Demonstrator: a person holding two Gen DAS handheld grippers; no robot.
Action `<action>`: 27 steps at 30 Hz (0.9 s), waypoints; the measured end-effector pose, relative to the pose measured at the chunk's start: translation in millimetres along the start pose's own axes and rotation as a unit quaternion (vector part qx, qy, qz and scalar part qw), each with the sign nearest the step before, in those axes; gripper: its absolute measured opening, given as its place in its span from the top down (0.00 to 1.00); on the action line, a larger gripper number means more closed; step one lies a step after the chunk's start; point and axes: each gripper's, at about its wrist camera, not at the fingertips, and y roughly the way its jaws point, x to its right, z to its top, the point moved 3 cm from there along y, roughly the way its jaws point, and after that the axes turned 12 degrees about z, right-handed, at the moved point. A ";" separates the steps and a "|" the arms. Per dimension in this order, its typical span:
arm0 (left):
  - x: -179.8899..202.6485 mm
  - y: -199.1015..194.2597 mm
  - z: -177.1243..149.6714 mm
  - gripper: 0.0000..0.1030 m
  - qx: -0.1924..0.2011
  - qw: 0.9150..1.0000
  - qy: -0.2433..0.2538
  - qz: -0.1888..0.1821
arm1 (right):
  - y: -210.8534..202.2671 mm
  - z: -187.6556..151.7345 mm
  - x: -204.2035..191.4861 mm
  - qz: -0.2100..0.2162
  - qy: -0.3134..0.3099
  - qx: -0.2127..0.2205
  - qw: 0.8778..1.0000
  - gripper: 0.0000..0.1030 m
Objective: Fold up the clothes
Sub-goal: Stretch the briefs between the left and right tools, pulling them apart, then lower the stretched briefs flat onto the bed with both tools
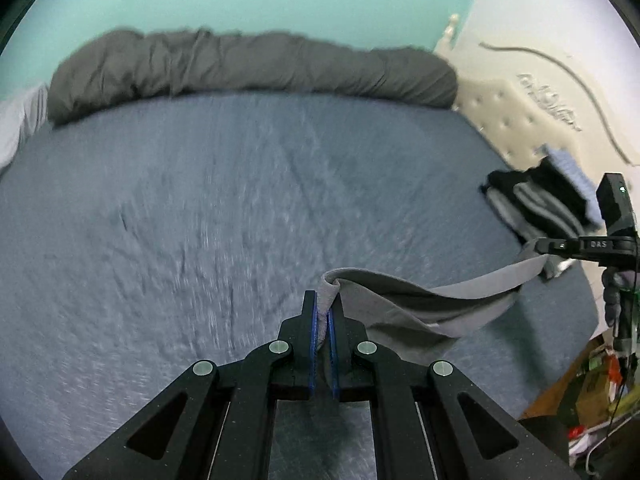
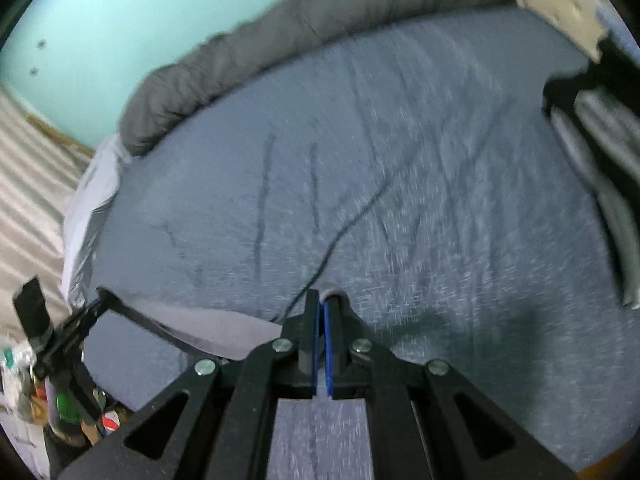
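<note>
while a grey garment (image 1: 404, 296) is held off the blue bedsheet (image 1: 200, 200) | left gripper (image 1: 325, 312) clamped on one edge | right gripper (image 2: 321, 308) pinched on another, right of it | tension should be kept even, edges aligned before lowering

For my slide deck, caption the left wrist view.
Left gripper lifting a grey garment over the blue bed.

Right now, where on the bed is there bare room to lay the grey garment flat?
The wide middle of the blue sheet, between the rolled grey duvet and the near edge, is free. The right side is crowded by the folded pile near the headboard.
</note>
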 end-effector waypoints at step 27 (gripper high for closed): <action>-53.5 186.7 19.7 0.95 -0.031 0.994 -0.100 0.009 | 126.6 85.0 64.8 -0.005 -0.052 0.120 0.991 0.64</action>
